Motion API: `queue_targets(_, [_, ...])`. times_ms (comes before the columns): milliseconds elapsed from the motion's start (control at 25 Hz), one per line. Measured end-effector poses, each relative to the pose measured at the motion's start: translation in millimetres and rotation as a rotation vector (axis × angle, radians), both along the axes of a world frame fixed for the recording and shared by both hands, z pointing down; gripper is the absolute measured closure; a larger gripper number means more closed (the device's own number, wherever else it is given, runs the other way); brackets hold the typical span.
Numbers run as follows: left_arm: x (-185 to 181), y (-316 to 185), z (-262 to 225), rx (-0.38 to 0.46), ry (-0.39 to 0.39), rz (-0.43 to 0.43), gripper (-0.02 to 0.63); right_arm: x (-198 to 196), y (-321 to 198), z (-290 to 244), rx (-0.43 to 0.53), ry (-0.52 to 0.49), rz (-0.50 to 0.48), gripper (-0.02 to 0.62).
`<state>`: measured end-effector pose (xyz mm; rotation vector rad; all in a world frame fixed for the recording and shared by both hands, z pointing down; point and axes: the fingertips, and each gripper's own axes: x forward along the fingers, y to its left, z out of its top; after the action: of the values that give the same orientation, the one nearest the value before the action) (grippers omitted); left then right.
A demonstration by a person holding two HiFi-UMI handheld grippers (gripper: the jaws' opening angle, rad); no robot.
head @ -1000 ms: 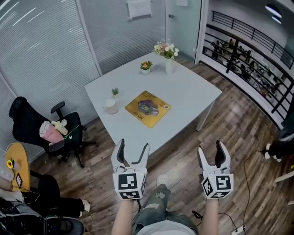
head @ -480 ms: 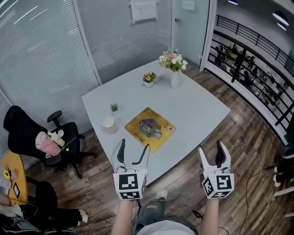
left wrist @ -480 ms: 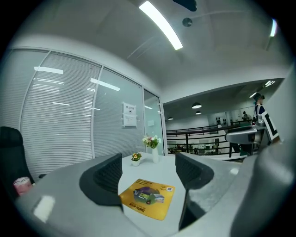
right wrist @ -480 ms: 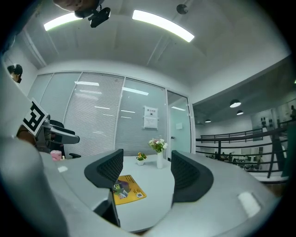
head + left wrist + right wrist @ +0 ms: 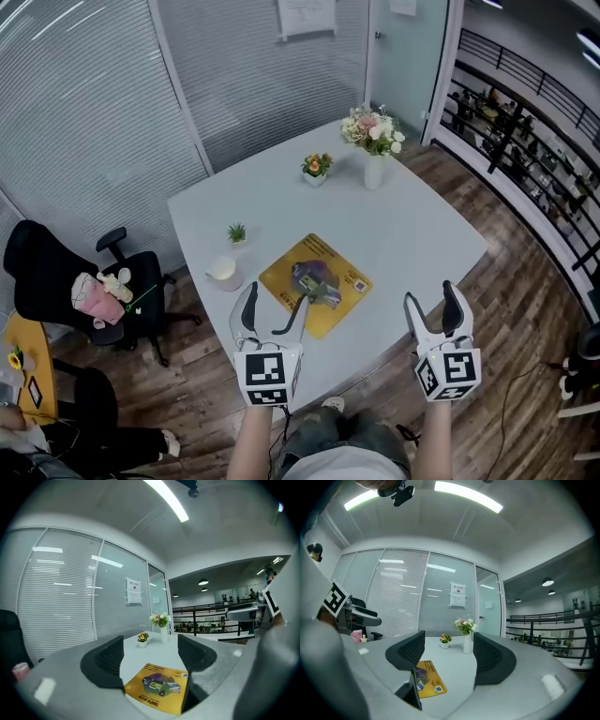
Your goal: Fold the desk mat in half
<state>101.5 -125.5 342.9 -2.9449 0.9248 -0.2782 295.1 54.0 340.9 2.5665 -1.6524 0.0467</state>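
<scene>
The desk mat (image 5: 330, 279) lies flat, not folded yet; my left gripper (image 5: 273, 302) and right gripper (image 5: 431, 300) are both wide open, holding nothing.

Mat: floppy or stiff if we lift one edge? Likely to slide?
Mat lies dead flat and looks thin, so it probably flexes and folds rather than staying rigid. The table looks smooth, so a push may slide it instead of lifting an edge. Likely light for its size.
</scene>
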Motion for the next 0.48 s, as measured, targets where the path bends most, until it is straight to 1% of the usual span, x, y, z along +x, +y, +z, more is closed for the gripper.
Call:
queue_targets(120, [5,-11,9,-0.021,-0.021,-0.016,0.255,5,-18,7,-0.029,-0.008,-0.030,0.261])
queue_targets(280, [11,-21,17,-0.045,-0.029,-0.038,0.255,12,-40,13,-0.062,-0.002,-0.085,0.261])
queue_targets(480, [16,-32,24,-0.050,-0.048,-0.087,0.255,29,-66,21,-0.093,0.008,-0.152,0.261])
